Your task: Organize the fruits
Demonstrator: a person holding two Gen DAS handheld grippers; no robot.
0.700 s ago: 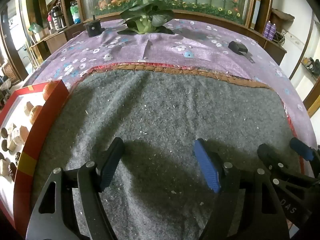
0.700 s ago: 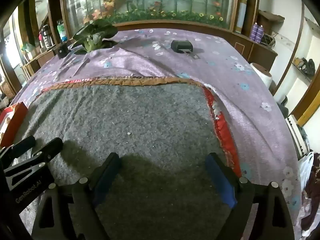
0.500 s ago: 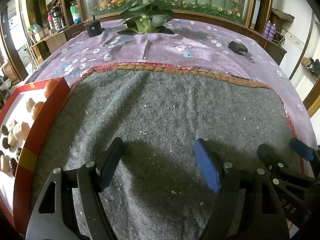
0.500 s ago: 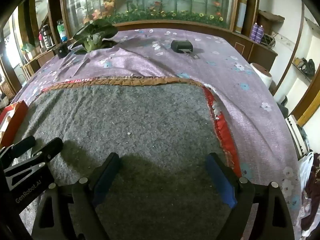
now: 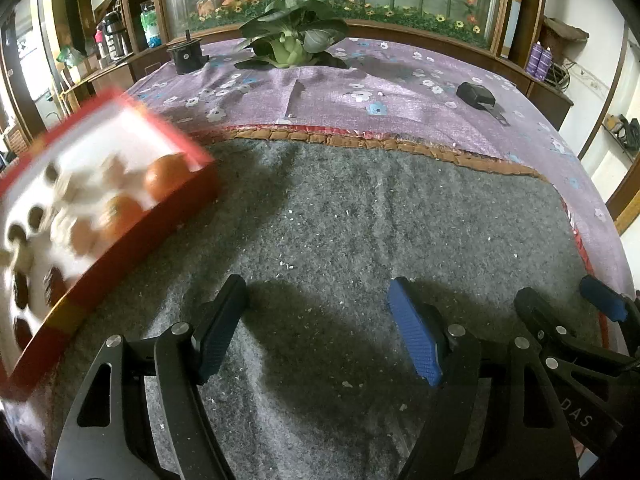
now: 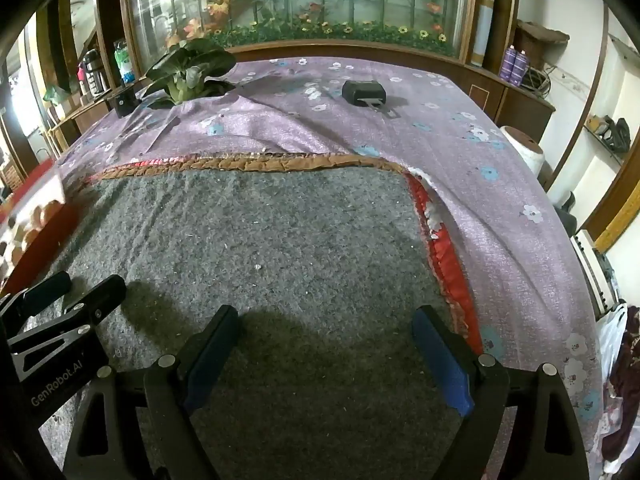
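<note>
Left wrist view: my left gripper (image 5: pixel 316 320) spread wide, nothing between jaws, over grey felt mat (image 5: pixel 360 220). Red fruit box (image 5: pixel 120 232) blurred at left, oranges (image 5: pixel 166 176) inside. Right gripper (image 6: pixel 326 344) also spread, empty, lower centre.

You have a rough, fuzzy grey felt mat (image 5: pixel 360 220) under you, laid over a woven purple floral cloth (image 6: pixel 500 152). The red box (image 5: pixel 176 208) looks like smooth cardboard, and your gripper pads (image 5: pixel 412 336) are ribbed blue rubber.

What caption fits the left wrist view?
Open left gripper over grey felt, blurred red fruit tray at left.
</note>
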